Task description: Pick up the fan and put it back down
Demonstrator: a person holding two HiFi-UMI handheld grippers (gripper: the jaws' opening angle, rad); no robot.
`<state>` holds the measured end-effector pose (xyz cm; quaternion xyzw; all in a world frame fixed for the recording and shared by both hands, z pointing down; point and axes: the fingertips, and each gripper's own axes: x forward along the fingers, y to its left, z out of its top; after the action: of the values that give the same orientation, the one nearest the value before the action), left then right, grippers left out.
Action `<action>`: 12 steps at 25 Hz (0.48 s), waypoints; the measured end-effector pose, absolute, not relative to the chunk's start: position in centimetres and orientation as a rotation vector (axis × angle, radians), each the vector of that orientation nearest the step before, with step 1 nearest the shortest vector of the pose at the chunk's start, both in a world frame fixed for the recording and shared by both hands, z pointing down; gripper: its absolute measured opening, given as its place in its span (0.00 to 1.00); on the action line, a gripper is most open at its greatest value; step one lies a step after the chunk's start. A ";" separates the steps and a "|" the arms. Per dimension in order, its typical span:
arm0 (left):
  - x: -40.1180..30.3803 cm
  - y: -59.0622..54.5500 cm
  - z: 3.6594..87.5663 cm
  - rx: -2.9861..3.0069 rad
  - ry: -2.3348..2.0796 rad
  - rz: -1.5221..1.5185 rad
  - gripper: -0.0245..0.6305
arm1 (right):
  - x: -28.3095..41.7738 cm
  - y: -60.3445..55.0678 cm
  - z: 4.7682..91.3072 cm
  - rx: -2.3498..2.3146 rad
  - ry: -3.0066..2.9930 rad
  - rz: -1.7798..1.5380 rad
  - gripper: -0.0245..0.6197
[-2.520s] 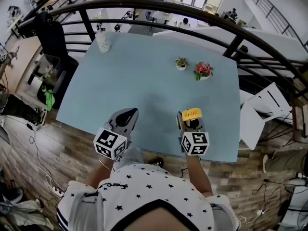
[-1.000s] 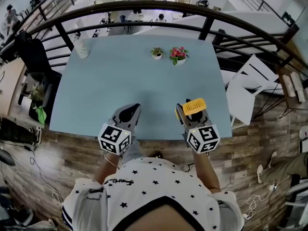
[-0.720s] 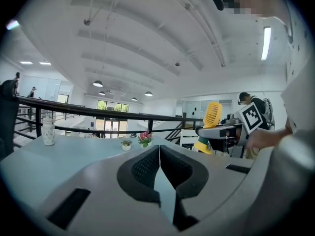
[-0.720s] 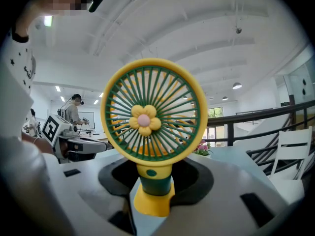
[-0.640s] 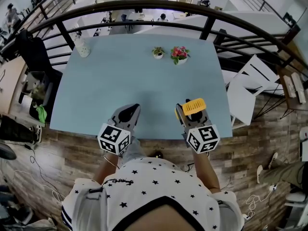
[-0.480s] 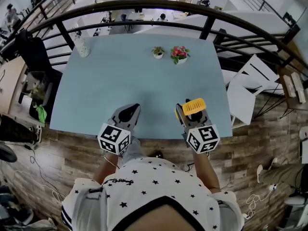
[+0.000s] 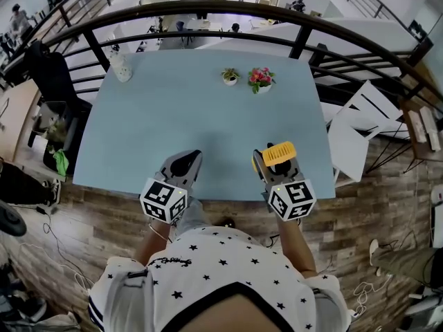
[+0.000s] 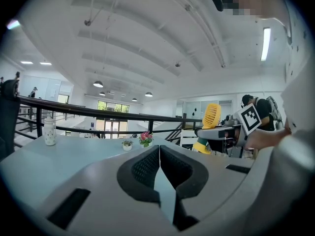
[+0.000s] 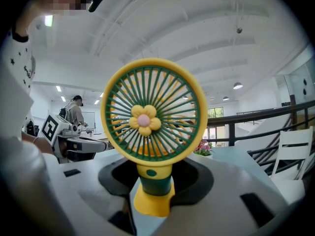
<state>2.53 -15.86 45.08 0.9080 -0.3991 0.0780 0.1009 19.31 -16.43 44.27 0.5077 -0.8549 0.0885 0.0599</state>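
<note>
Directions are by the clock in the head view, with twelve at the far edge of the matte, pale blue rectangular table (image 7: 208,116).

At about ten o'clock, in the far left corner, stands a white speckled bottle (image 7: 122,66), a slim cylinder. At seven o'clock, over the near edge, is the left gripper (image 7: 187,159), a smooth grey plastic wedge with a black-and-white marker cube at its back. In the left gripper view (image 8: 159,152) its dark, finely ribbed pads (image 8: 143,167) lie pressed flat together along one seam, with nothing between them.

At twelve o'clock, near the far edge, a little green plant in a round white pot (image 7: 230,76) sits just beside a bunch of pink flowers (image 7: 261,79) in another white pot.

At five o'clock the right gripper (image 7: 274,167) has its jaws partly apart and clamped on the fan (image 7: 279,153). The right gripper view (image 9: 155,181) shows the fan (image 9: 153,113) upright: a round glossy yellow rim, thin green radial grille bars, a yellow flower with a pink centre at the hub, and a green neck widening into a yellow foot, gripped between the black pads. Whether the foot touches the table cannot be told.

A curved black metal railing (image 7: 297,39) runs behind the table.
</note>
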 end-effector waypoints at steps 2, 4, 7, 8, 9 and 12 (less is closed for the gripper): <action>2.1 -15.8 45.1 2.676 -1.192 0.227 0.08 | 19.0 -16.5 44.3 1.527 -2.593 0.265 0.30; 1.8 -15.8 45.1 2.670 -1.203 0.227 0.08 | 18.6 -16.5 44.3 1.518 -2.600 0.263 0.30; 1.4 -15.7 45.1 2.664 -1.210 0.225 0.08 | 18.3 -16.6 44.3 1.507 -2.603 0.265 0.30; 1.4 -15.7 45.2 2.662 -1.211 0.225 0.08 | 18.2 -16.7 44.4 1.506 -2.602 0.267 0.30; 1.3 -15.7 45.2 2.660 -1.211 0.227 0.08 | 18.1 -16.8 44.5 1.505 -2.601 0.270 0.30; 1.1 -15.8 45.3 2.655 -1.213 0.229 0.08 | 18.0 -17.0 44.5 1.502 -2.601 0.275 0.30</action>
<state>1.08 -15.77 45.35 0.9016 -0.4119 0.0776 0.1067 17.96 -16.96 44.55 0.4971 -0.8607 0.0909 0.0626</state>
